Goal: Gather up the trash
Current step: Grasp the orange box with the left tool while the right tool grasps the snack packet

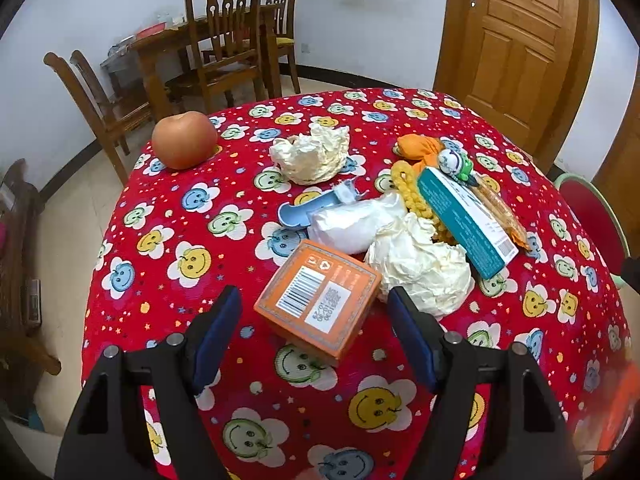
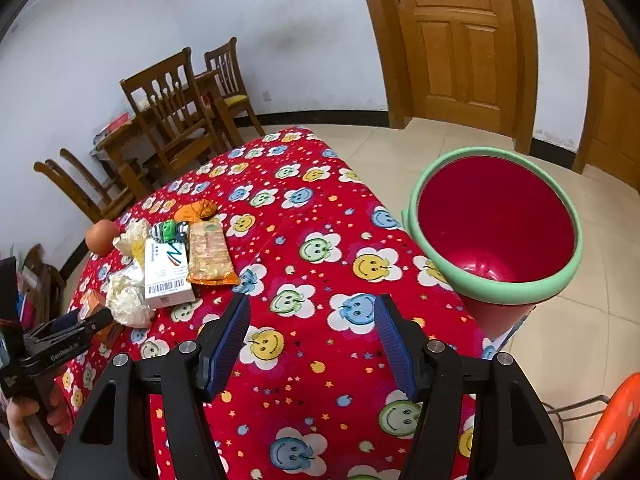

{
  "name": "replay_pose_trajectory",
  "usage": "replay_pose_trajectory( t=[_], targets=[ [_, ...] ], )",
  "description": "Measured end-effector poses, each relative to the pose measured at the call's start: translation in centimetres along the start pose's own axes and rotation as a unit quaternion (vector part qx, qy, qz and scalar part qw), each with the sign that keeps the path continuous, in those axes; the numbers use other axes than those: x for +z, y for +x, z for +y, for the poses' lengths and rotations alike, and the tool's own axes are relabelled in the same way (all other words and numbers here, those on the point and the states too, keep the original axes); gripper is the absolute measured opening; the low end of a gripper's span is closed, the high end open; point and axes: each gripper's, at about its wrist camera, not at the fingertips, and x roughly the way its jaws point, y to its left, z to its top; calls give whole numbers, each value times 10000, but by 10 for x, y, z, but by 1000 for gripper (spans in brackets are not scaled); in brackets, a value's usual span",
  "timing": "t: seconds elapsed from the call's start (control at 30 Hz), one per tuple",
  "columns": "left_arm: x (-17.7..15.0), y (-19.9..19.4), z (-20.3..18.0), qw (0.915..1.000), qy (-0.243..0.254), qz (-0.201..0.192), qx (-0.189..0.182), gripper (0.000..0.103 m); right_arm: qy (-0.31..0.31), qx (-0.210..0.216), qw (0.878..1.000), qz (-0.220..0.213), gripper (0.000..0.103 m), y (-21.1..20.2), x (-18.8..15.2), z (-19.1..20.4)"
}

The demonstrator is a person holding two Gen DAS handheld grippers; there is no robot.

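Note:
An orange carton (image 1: 320,300) with a barcode label lies on the red smiley tablecloth (image 1: 192,208). My left gripper (image 1: 313,294) is open, one blue pad on each side of the carton, with small gaps showing. Behind the carton are two crumpled paper balls (image 1: 424,268) (image 1: 312,156), a white plastic bag (image 1: 352,224), a teal-and-white box (image 1: 464,224) and a snack packet (image 1: 504,216). My right gripper (image 2: 313,300) hangs open over bare cloth, nothing between its pads. The red bin with a green rim (image 2: 560,280) stands just off the table's right edge.
An apple (image 1: 184,140), a blue scoop (image 1: 296,212), a yellow braid (image 1: 412,192), an orange cloth toy (image 1: 420,146) and a small figure (image 1: 456,162) share the table. Wooden chairs (image 1: 224,40) stand behind it. An orange stool (image 2: 612,432) is at the near right.

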Motion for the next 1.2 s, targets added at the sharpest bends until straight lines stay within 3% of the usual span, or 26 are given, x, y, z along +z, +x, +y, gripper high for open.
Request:
replay_pose_trajectory(
  t=[0.13,0.27,0.5,0.87,1.2],
  targets=[
    [-1,3,1,10000,-28,32,-4,73,-115,49,9999,42,65,6,2,10],
    [-3,1,1,9999,-9,-9,-138,60,-208,121,9996,125,65,15,4,19],
    [-4,-11,1,9997,-14,-238,-97,59,-368,228,9986,299,65,32,8,33],
    [11,-18,28,9939,-1025,-402,-71,59,-582,447,9959,530,65,62,19,60],
    [20,-17,27,9899,-1306,-525,-170,59,-567,593,9927,881,65,101,29,75]
  ],
)
